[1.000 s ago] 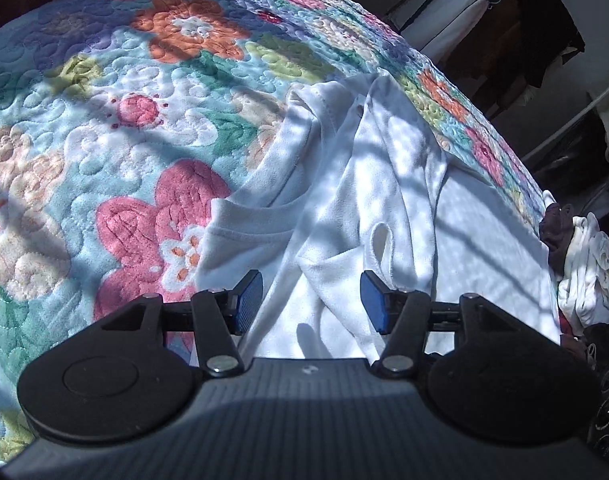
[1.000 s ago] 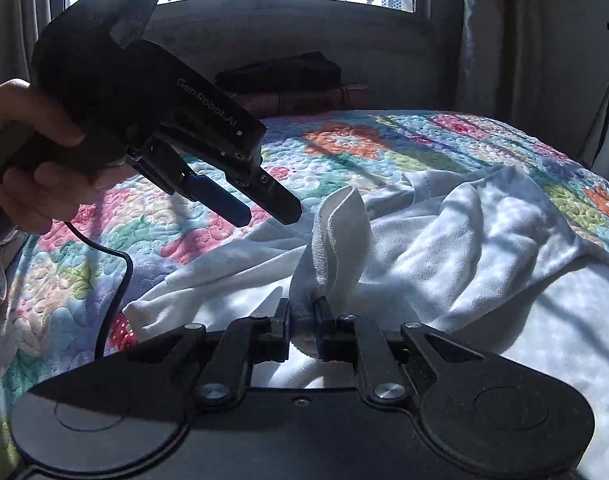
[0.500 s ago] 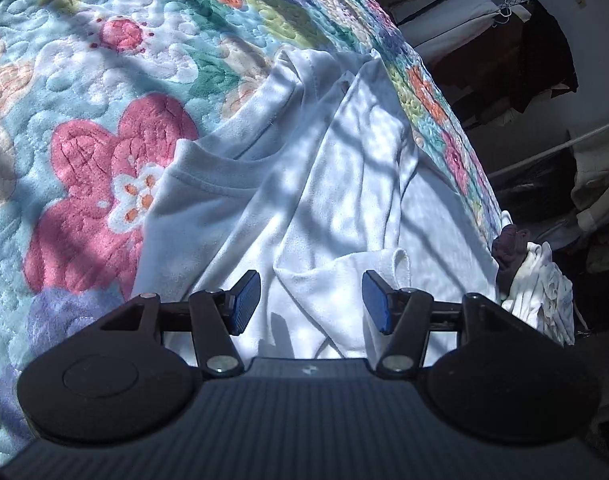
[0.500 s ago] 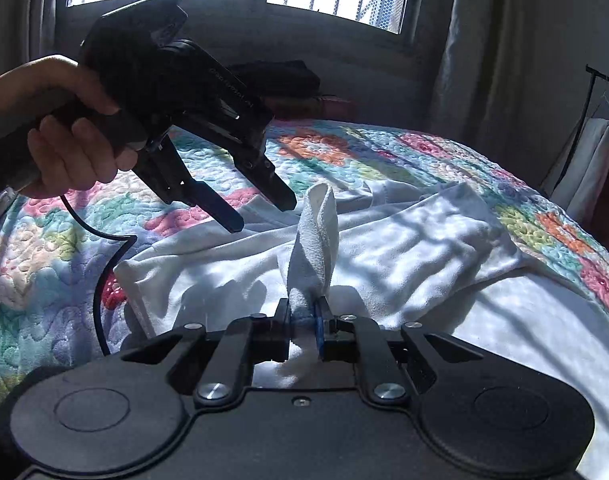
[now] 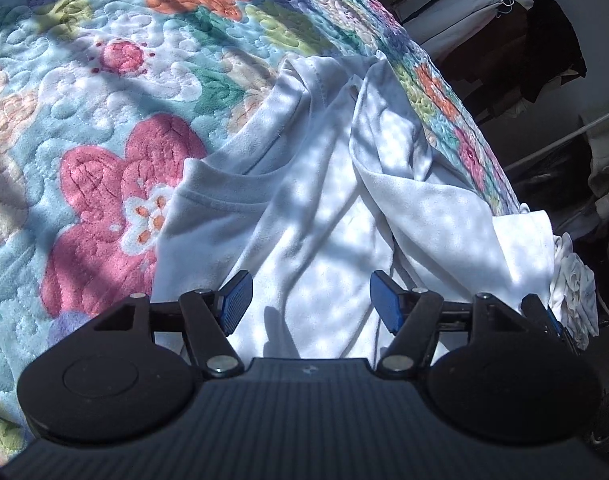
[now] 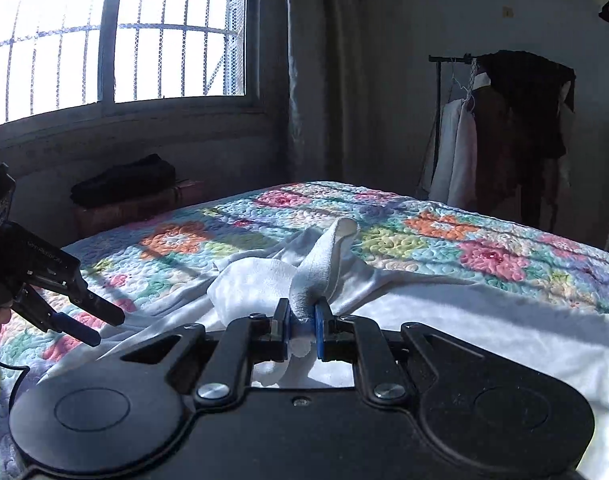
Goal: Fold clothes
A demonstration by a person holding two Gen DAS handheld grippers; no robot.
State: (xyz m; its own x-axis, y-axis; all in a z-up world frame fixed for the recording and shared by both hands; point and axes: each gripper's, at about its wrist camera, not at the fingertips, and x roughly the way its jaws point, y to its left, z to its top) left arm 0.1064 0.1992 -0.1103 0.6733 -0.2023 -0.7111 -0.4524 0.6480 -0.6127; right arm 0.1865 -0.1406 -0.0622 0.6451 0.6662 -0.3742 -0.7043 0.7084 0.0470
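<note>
A white T-shirt [image 5: 324, 200] lies crumpled on a flowered quilt [image 5: 104, 120], its neckline toward the left. My left gripper [image 5: 306, 300] is open and empty, hovering just above the shirt's body. My right gripper [image 6: 302, 330] is shut on a bunched fold of the white shirt [image 6: 320, 268] and holds it lifted off the bed. The left gripper also shows in the right wrist view [image 6: 80, 320] at the far left, open, above the quilt [image 6: 444, 240].
A clothes rack [image 6: 512, 128] with hanging garments stands beyond the bed on the right. A heap of other clothes [image 5: 576, 288] lies at the bed's right edge. A barred window [image 6: 116, 36] and a dark bundle on a ledge [image 6: 122, 178] are behind the bed.
My right gripper has pulled the shirt fold back and turned right, so the left gripper now sits at the far left of its view. My left gripper stays open over the shirt.
</note>
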